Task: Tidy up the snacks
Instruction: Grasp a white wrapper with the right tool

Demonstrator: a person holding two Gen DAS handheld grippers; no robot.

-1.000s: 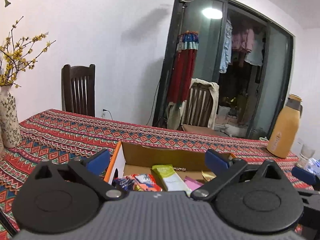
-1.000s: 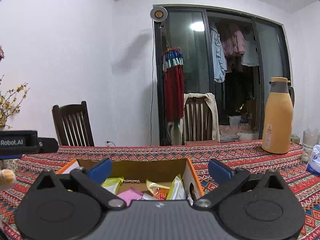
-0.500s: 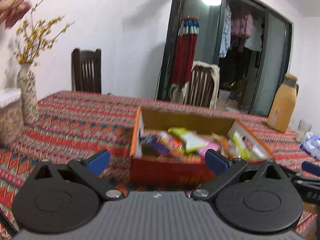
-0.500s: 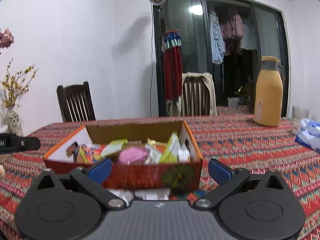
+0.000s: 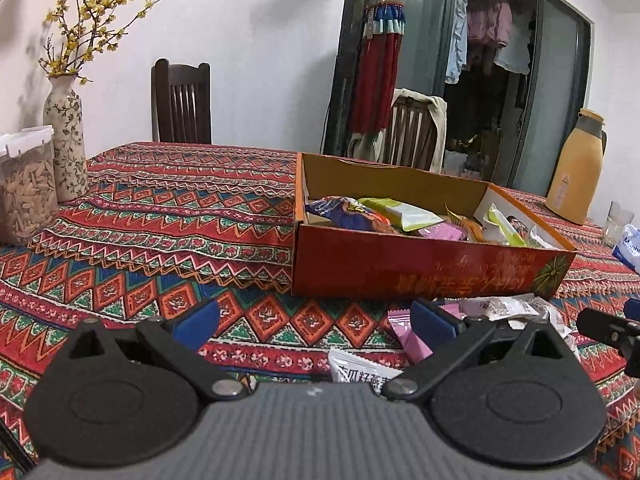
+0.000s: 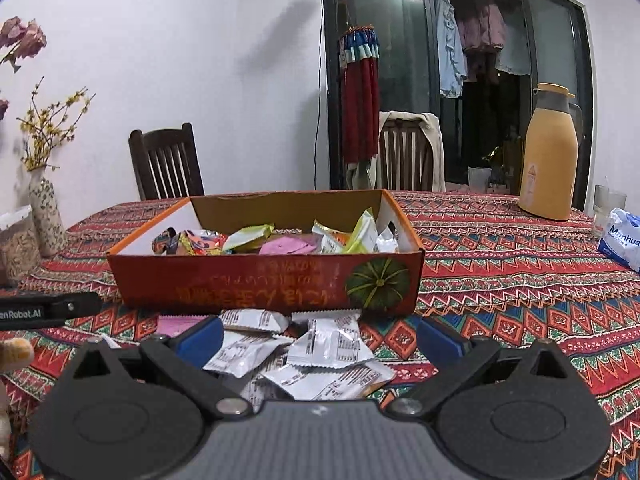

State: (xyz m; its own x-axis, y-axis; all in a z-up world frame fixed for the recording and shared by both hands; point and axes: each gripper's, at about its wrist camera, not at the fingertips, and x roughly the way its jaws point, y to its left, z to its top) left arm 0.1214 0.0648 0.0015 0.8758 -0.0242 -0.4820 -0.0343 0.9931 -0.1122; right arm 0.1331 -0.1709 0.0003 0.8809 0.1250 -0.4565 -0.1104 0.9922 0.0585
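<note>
Patterned red tablecloth (image 6: 500,264) is covering the table, dark glass doors and two wooden chairs sitting behind it. Red cardboard box (image 6: 264,284) is sitting at 12 o'clock in the right wrist view, open top, holding mixed snack packets (image 6: 248,238) in green, pink and orange wrappers. Loose white packets (image 6: 320,344) are lying on the cloth just in front of the box, between it and the right gripper (image 6: 320,338). Right gripper is hovering over them, jaws wide apart, gripping nothing. Left gripper (image 5: 316,322) is also spread wide and empty, box (image 5: 420,276) at its 1 o'clock, a pink packet (image 5: 408,340) and a white packet (image 5: 360,368) touching nothing of it, near its right finger. Orange thermos (image 6: 550,152) is standing at 2 o'clock, well apart from the box. Flower vase (image 5: 66,136) and a clear container (image 5: 26,188) are standing at the left view's 10 o'clock.
</note>
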